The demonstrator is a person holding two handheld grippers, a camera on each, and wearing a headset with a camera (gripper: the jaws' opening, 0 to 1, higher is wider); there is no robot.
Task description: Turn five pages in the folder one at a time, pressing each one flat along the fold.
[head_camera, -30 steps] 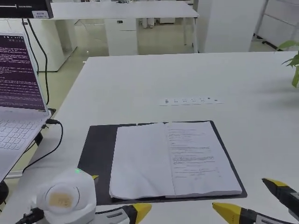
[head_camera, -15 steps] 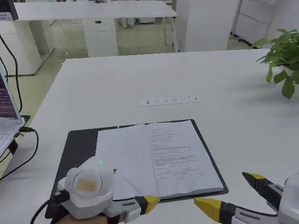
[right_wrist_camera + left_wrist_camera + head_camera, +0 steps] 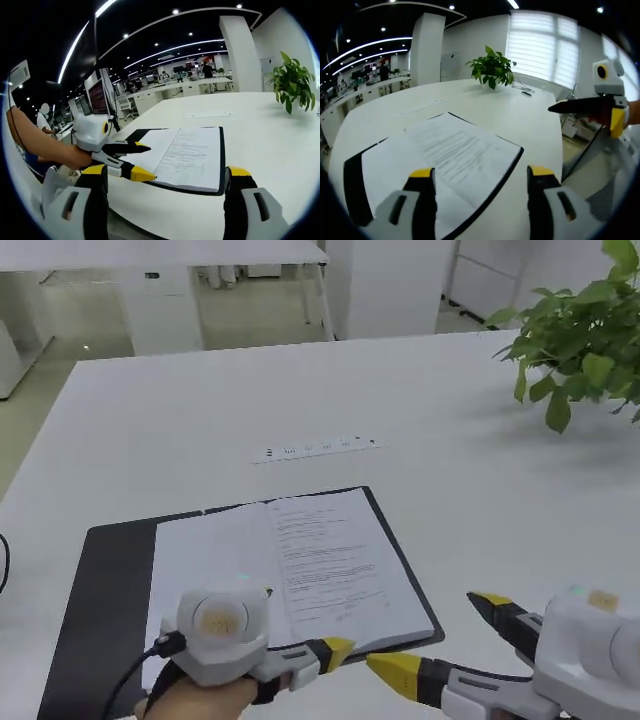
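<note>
The folder (image 3: 310,560) lies open and flat on the white surface (image 3: 200,410), in front of the person and slightly to their left. Its black cover shows as a broad band left of the pages and a thin edge along the right. The left page is blank white. The right page carries blocks of small print, and the fold runs up the middle between them. The right-hand pages form a low stack with a visible edge at the near corner.

The left gripper (image 3: 481,172) is over the folder's near edge with its jaws spread wide and nothing between them. In its own view the near right corner of the folder sits between the two yellow tips. The right gripper (image 3: 442,635) is just off the folder's near right corner, over bare surface, jaws also wide apart and holding nothing.

In the head view the left gripper's body covers the near part of the blank page and most of one of its jaws. The folder's near left corner runs off the bottom of that view, and the hand (image 3: 195,702) under the gripper is cut off there too. The right gripper is clipped at the lower right. The print is too small to read. Whether the left jaws touch the paper cannot be told.

Beyond the folder lies a power strip (image 3: 318,448), and a plant (image 3: 585,335) stands at the far right, partly cut off.
</note>
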